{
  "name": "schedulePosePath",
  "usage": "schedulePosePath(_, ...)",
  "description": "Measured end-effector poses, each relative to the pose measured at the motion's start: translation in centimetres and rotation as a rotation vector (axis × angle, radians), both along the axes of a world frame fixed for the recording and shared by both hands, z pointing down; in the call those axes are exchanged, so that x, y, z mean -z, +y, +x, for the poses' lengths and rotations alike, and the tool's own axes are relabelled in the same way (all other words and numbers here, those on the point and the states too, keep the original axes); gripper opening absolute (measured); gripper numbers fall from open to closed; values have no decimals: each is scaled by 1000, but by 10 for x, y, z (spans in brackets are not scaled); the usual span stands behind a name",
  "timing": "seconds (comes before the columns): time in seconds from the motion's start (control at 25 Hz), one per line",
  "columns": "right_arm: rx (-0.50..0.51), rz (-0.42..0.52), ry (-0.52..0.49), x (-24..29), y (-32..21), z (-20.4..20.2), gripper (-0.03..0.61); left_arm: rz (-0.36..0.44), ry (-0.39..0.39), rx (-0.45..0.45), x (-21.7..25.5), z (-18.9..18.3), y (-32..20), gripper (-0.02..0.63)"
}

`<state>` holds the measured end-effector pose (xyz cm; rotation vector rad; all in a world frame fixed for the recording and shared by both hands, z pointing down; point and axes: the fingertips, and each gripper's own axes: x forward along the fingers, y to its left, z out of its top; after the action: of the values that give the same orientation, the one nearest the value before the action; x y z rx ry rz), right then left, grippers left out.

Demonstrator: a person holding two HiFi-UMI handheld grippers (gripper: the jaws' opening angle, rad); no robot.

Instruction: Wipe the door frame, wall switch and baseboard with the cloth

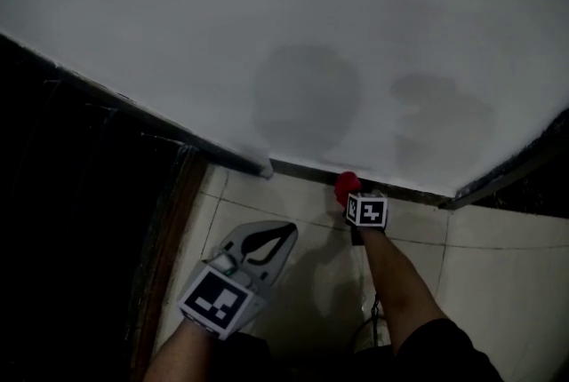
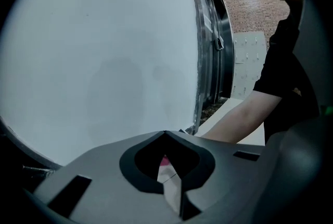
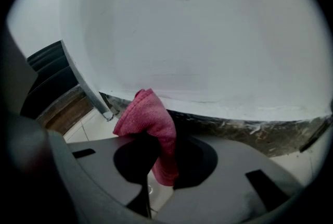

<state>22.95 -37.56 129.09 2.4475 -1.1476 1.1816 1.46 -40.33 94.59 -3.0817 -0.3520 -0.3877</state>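
Observation:
A red cloth (image 1: 346, 186) is pinched in my right gripper (image 1: 352, 201) and pressed against the dark baseboard (image 1: 311, 171) at the foot of the white wall (image 1: 293, 34). In the right gripper view the pink-red cloth (image 3: 148, 116) bunches up out of the shut jaws of the right gripper (image 3: 165, 139), just in front of the speckled baseboard (image 3: 250, 129). My left gripper (image 1: 281, 232) hovers over the floor tiles to the left, its jaws shut on nothing; in its own view the left gripper (image 2: 166, 134) points at the wall. No wall switch is in view.
A dark doorway with a wooden frame edge (image 1: 169, 229) runs down the left side. The metal corner trim (image 3: 83, 82) of the wall ends near the cloth. Pale floor tiles (image 1: 498, 274) lie below. A dark strip (image 1: 516, 167) meets the wall at the right.

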Motion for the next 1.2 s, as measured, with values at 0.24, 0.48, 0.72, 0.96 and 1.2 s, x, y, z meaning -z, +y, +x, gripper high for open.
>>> schedulePosePath(0.24, -65, -27, 4, 1, 53, 22, 61, 13, -21, -40, -6, 12, 17, -8)
schedulePosePath(0.48, -80, -68, 30, 1, 88, 35, 63, 31, -52, -45, -17, 16, 21, -8)
schedulePosePath(0.72, -162, -62, 19, -1, 126, 49, 63, 30, -71, -64, -23, 22, 29, -8)
schedulePosePath(0.96, -248, -42, 33, -2, 169, 66, 63, 27, -71, -88, -24, 29, 39, -8)
schedulePosePath(1.2, -285, -52, 41, -3, 196, 77, 63, 21, -85, -99, -29, 31, 42, -8)
